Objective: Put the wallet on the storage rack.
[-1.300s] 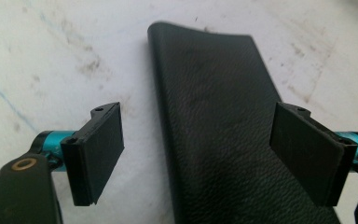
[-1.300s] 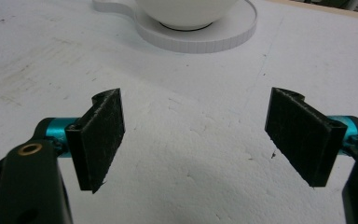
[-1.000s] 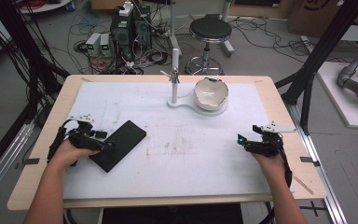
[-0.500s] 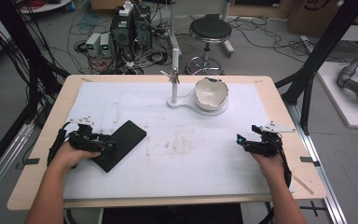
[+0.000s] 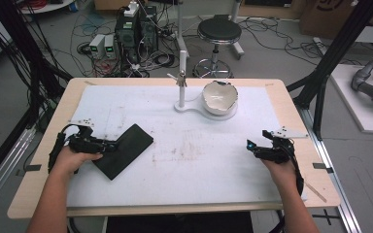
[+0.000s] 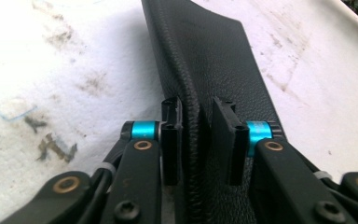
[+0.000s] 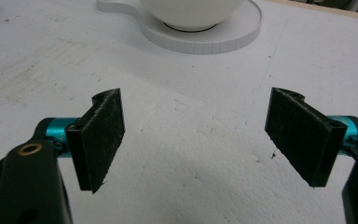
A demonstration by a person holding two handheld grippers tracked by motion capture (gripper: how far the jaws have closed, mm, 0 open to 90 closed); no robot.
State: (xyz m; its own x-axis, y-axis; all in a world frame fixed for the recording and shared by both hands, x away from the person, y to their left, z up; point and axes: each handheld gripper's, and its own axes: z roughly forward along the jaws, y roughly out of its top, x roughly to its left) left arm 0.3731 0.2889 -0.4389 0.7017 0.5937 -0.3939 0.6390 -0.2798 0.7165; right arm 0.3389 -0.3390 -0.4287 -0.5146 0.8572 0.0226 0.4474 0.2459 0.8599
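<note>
Black case edge between my jaws

My left gripper [image 6: 196, 140] pinches the black leather case [image 5: 123, 150]; my right gripper [image 7: 209, 135] is spread wide, the white bowl [image 5: 218, 96] on its stand [image 5: 182, 82] ahead, nothing between.

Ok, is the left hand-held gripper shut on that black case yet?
Shut on it: in the left gripper view the left hand-held gripper has both jaws pressing the black case at its stitched edge.

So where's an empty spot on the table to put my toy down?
The widest bare patch is the middle of the white mat, between the black leather case under the left gripper and the open right gripper. It is crowded at the back, around the white bowl and stand.
</note>
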